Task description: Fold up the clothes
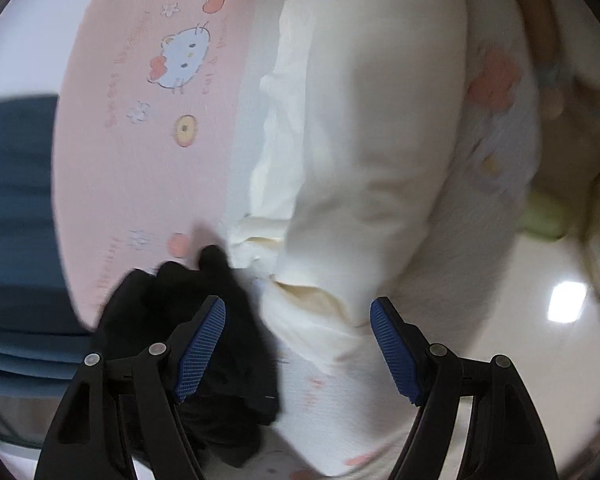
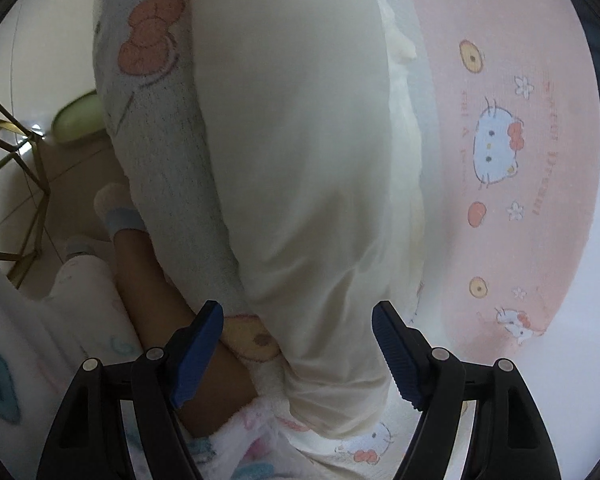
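Observation:
A cream garment [image 1: 360,160] lies lengthwise on the pink cartoon-print bed sheet [image 1: 140,160], with its crumpled end near my left gripper [image 1: 298,344]. That gripper hangs open above it, blue pads [image 1: 202,348] wide apart and pressing on nothing. A black garment [image 1: 172,292] is bunched under the left finger. In the right wrist view the same cream garment [image 2: 300,160] runs down between the fingers of my right gripper [image 2: 298,352]. The right gripper is open over it, with the cloth below the pads and no grip on it. The pink sheet [image 2: 520,160] lies to the right.
A pale fleece blanket with cartoon prints [image 2: 156,120] hangs over the bed's edge beside the cream garment. A person's bare leg [image 2: 148,280] and sock [image 2: 116,208] stand on the floor by a gold wire frame [image 2: 20,160]. Blue fabric [image 1: 16,200] lies at the left.

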